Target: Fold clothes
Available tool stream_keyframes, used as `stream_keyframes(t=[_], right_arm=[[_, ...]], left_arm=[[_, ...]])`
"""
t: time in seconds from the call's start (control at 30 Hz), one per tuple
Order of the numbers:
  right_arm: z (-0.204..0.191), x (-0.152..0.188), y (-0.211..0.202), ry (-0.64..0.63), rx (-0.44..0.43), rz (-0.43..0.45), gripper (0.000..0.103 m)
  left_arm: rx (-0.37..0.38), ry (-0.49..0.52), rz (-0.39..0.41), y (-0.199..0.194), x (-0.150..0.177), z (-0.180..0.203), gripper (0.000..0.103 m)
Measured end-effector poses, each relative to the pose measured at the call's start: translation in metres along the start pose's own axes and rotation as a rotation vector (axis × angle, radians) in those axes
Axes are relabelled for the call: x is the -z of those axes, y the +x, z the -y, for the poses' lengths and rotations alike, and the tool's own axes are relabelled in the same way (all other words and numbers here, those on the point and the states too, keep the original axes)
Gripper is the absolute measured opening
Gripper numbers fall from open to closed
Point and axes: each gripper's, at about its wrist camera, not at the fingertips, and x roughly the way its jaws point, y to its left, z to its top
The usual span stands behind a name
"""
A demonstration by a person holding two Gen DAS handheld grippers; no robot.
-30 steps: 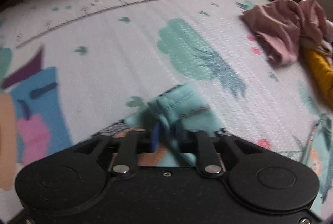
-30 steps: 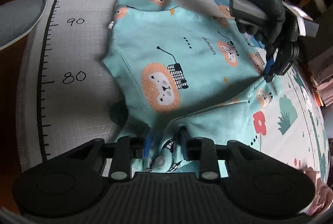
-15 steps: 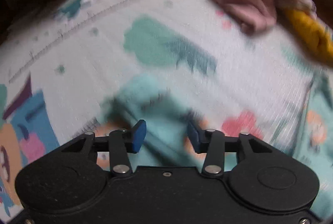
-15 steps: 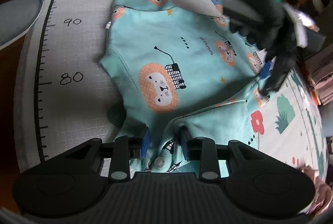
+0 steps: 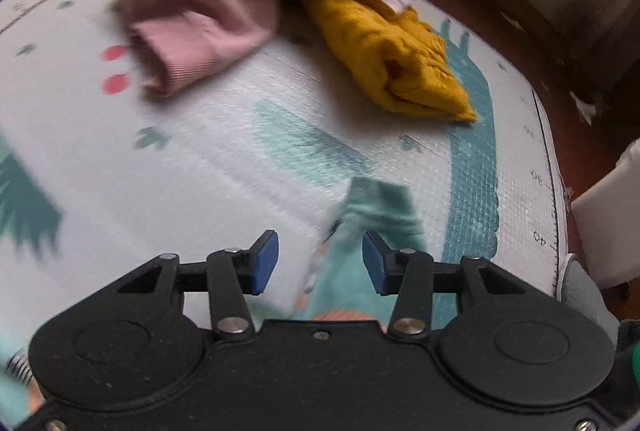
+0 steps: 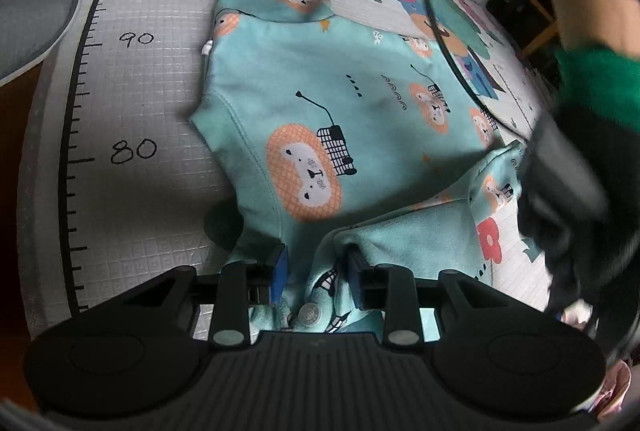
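left gripper (image 5: 316, 263): just let go of the sleeve, jaws opening with nothing pinched | right gripper (image 6: 316, 271): jaws narrow, still pinching the lion-print onesie (image 6: 344, 119) | onesie: flat on play mat (image 6: 140, 191) | next: probably another fold

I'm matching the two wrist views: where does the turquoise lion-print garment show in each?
Left wrist: a blurred end of the turquoise lion-print garment lies low and centre-right, by the right pad.
Right wrist: it fills the middle, from top centre down to the pads.
Shared landmark: the printed play mat with its ruler scale.
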Motion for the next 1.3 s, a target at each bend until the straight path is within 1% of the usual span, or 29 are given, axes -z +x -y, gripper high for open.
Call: stream_keyframes(t=[0.07,0.13,0.2,0.23,0.27,0.3,0.4,0.53,0.63,0.73,0.83,0.9,0.93,1.03,1.13,1.23,1.3], right_arm=[[-0.001,0.000,0.000,-0.004,0.004,0.003,0.034],[-0.001,0.001,0.000,-0.006,0.008,0.007,0.034],[-0.002,0.002,0.000,-0.006,0.009,0.011,0.034],[-0.001,0.002,-0.001,-0.003,0.009,0.012,0.034],[-0.002,0.002,-0.001,-0.001,0.010,0.013,0.034],[-0.002,0.002,-0.001,0.000,0.012,0.015,0.034],[-0.003,0.002,-0.001,0.003,0.016,0.018,0.034],[-0.005,0.002,-0.001,0.002,0.024,0.019,0.034],[-0.004,0.003,-0.001,0.015,0.027,0.025,0.034],[-0.001,0.004,-0.001,0.057,0.020,0.029,0.035],[0.008,0.006,-0.002,0.124,0.003,0.030,0.039],[0.016,0.009,-0.003,0.183,-0.012,0.037,0.045],[0.019,0.011,-0.004,0.213,-0.019,0.044,0.050],[0.028,0.017,-0.009,0.286,-0.046,0.077,0.060],[0.033,0.020,-0.018,0.327,-0.043,0.120,0.061],[0.039,0.022,-0.025,0.363,-0.037,0.158,0.065],[0.038,0.022,-0.028,0.344,-0.019,0.172,0.065]], left_arm=[[0.005,0.018,-0.006,0.008,-0.007,0.007,0.045],[0.012,0.036,-0.032,0.017,-0.009,0.010,0.045],[0.009,0.088,-0.058,0.023,-0.006,0.018,0.042],[-0.006,0.141,-0.058,0.024,-0.003,0.025,0.031],[-0.017,0.178,-0.056,0.024,0.000,0.029,0.008],[-0.023,0.189,-0.042,0.020,0.002,0.030,0.006],[-0.035,0.154,0.043,-0.007,0.009,0.020,0.005],[-0.007,0.065,0.207,-0.073,0.030,-0.007,0.005],[-0.007,0.000,0.309,-0.121,0.047,-0.026,0.005],[-0.026,-0.097,0.412,-0.168,0.069,-0.046,0.005],[-0.048,-0.216,0.512,-0.205,0.091,-0.066,0.005],[-0.057,-0.259,0.544,-0.220,0.105,-0.072,0.005],[-0.061,-0.280,0.560,-0.227,0.112,-0.076,0.005],[-0.047,-0.309,0.583,-0.242,0.131,-0.080,0.005],[-0.038,-0.292,0.585,-0.252,0.146,-0.079,0.005],[-0.059,-0.320,0.589,-0.260,0.160,-0.084,0.005],[-0.070,-0.322,0.581,-0.259,0.165,-0.085,0.005]])
